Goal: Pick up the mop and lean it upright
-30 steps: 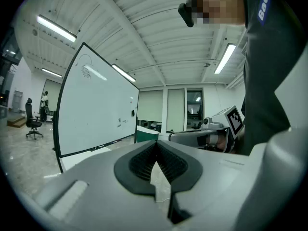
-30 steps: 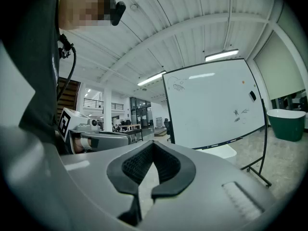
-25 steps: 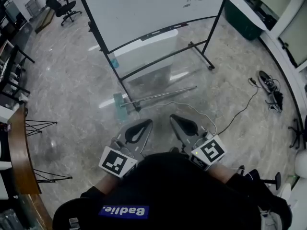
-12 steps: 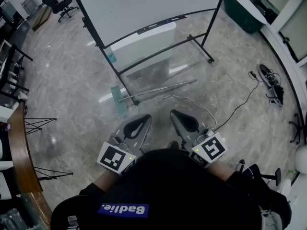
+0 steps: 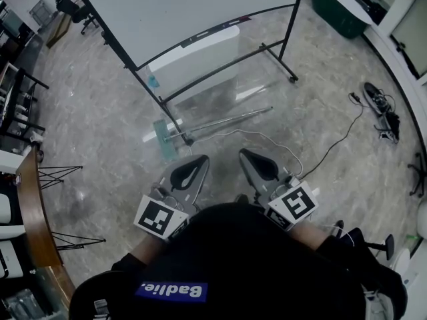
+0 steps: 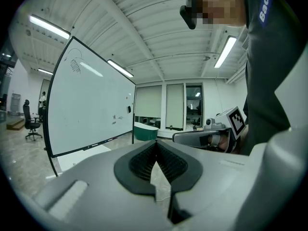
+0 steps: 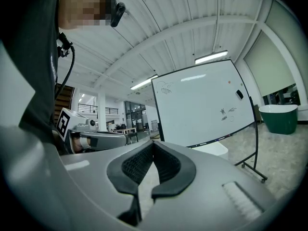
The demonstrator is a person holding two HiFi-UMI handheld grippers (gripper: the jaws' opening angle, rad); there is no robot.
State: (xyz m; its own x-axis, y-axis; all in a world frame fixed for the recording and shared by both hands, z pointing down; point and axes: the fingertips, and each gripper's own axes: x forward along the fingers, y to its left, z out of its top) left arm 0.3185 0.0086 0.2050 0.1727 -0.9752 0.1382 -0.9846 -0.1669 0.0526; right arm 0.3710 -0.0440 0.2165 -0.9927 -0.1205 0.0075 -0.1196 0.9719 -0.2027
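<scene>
The mop lies flat on the marble floor in the head view, its metal handle (image 5: 223, 120) running right from a pale green flat head (image 5: 163, 139) beside the whiteboard stand's foot. My left gripper (image 5: 201, 159) is held low near my body, short of the mop head, shut and empty. My right gripper (image 5: 244, 153) hangs beside it, also shut with nothing in it. In the left gripper view the ribbed pads (image 6: 144, 159) meet, and the pads (image 7: 139, 162) in the right gripper view meet too. Neither gripper touches the mop.
A wheeled whiteboard (image 5: 193, 5) stands ahead with a white box (image 5: 193, 62) behind its frame. A white cable (image 5: 270, 140) snakes across the floor near the handle, and a black cable (image 5: 340, 135) runs right. A wooden counter (image 5: 30, 205) and wire stands lie left.
The view has shifted forward and slightly left, so the whiteboard and mop sit a little higher in the picture. Both grippers stay shut and close to my body. The mop has not moved.
</scene>
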